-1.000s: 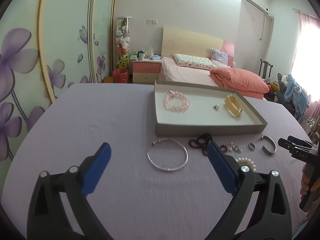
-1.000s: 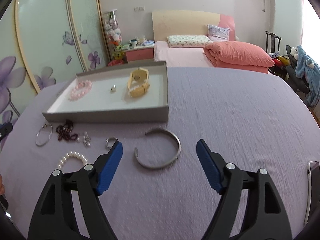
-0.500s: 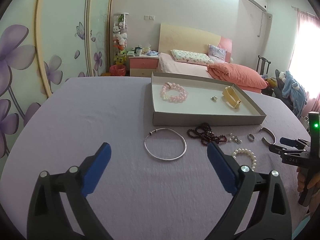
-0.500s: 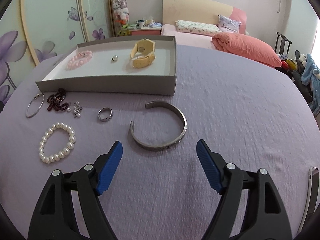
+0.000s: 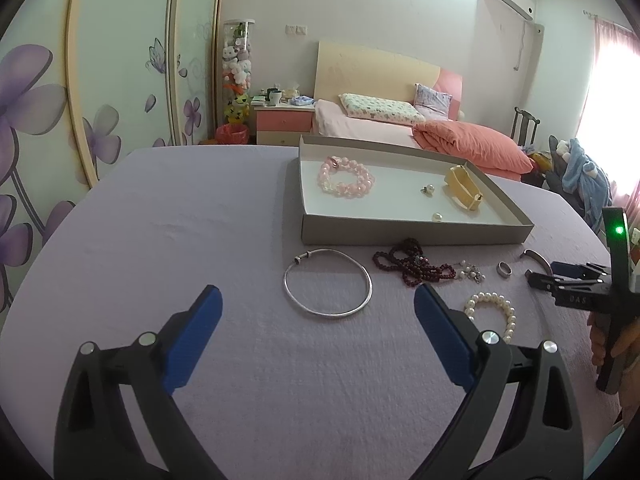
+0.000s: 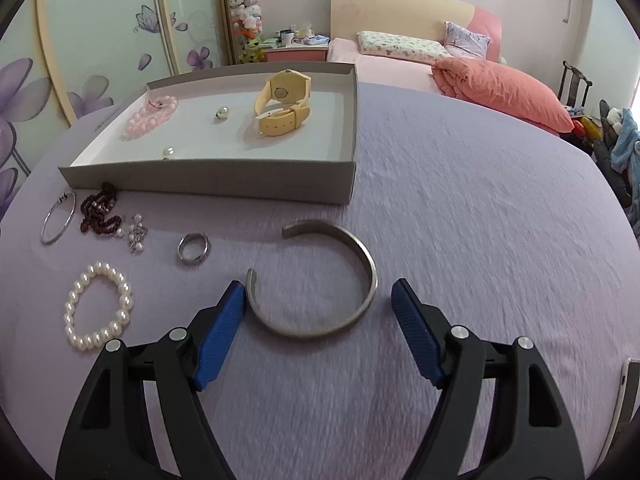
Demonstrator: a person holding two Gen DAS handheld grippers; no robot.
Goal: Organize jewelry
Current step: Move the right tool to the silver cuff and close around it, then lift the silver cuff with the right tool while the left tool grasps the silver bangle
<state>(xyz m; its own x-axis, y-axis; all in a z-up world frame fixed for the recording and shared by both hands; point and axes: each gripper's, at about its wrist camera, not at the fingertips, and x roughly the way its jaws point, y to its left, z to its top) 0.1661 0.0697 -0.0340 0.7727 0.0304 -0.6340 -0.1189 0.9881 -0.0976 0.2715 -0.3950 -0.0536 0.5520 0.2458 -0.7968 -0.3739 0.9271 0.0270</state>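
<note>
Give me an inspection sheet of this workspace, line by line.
Surface: purple cloth, wrinkled.
Job's things: grey tray holds pink bead bracelet, yellow watch, two pearl pieces. Outside: metal cuff, ring, pearl bracelet, dark red beads, thin silver bangle.
Clutter: phone edge at right.
Grippers: right gripper open around cuff; left gripper open, empty.
Cables: nothing seen.
Surroundings: bedroom, bed.

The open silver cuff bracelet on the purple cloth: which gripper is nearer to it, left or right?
Right. The right gripper has its open jaws on either side of the cuff bracelet, not yet touching. The left gripper is far off, facing the thin silver bangle.
</note>
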